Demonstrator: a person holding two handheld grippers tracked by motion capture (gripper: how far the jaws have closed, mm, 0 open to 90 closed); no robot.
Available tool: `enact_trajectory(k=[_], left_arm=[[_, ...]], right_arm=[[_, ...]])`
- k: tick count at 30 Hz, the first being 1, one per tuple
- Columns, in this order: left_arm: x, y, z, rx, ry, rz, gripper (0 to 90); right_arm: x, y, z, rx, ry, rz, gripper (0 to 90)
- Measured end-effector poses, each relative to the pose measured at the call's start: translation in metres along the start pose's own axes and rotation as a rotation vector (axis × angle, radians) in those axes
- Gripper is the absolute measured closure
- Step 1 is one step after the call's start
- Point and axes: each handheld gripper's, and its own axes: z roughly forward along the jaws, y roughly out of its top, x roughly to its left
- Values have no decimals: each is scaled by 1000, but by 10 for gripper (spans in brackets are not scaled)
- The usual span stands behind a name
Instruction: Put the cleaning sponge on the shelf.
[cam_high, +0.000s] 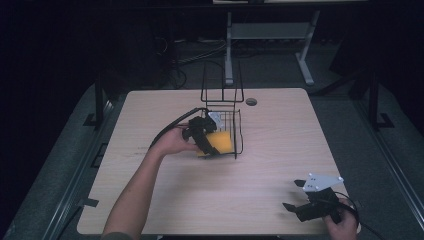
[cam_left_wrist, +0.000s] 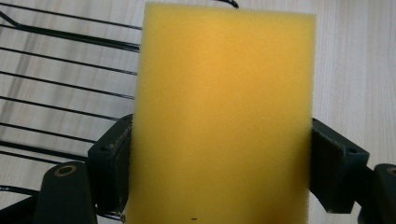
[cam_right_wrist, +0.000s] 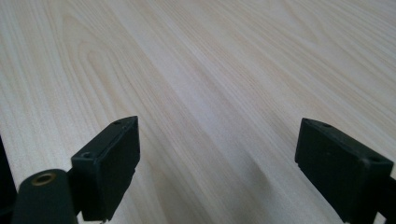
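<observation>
Dim room, pale wood counter (cam_high: 280, 150), and the left hand-held gripper (cam_high: 202, 137) is clamped on a yellow sponge (cam_left_wrist: 219, 116) at the wire basket (cam_high: 230, 125) mid-counter; looks light and squishy, so pinch its flat sides, while the right hand-held gripper (cam_high: 300, 197) idles wide open near the front right corner.

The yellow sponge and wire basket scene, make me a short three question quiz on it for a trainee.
1. True or false: the left hand-held gripper is shut on the yellow sponge.
2. What lies under the right hand-held gripper? A) the wire basket B) bare wooden table C) a cloth
3. Fill in: in the high view, the sponge sits at the open side of the black ____.

Key
1. True: its jaws press the sponge's two sides.
2. B: its jaws stand wide apart over the wooden table, holding nothing.
3. Wire basket, near the table's middle.
</observation>
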Motion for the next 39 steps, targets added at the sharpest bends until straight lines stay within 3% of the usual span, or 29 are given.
enact_trajectory(k=[2,3,5,8,15,24,28,30,34,39], left_arm=[[0,2,0,0,-1,-2,213],[3,5,0,2,0,28,213],[4,6,0,-6,1,30,213],[8,5,2,-10,-2,9,213],[12,14,8,16,-9,14,212],[21,15,15,-8,-34,-22,213],[24,14,16,-9,-32,-20,213],[26,16,17,18,-23,-15,213],[30,22,16,-13,-23,1,213],[32,23,26,33,-22,11,213]], right_arm=[[0,0,0,-1,5,1,137],[0,0,0,-2,3,0,137],[0,0,0,-5,3,5,137],[0,0,-1,-4,2,6,137],[0,0,0,-3,1,7,137],[-2,-1,0,2,3,9,137],[-3,-1,0,4,0,3,137],[-3,-1,0,1,2,2,137],[-3,-1,0,5,2,-1,137],[-3,-1,1,6,1,-3,137]])
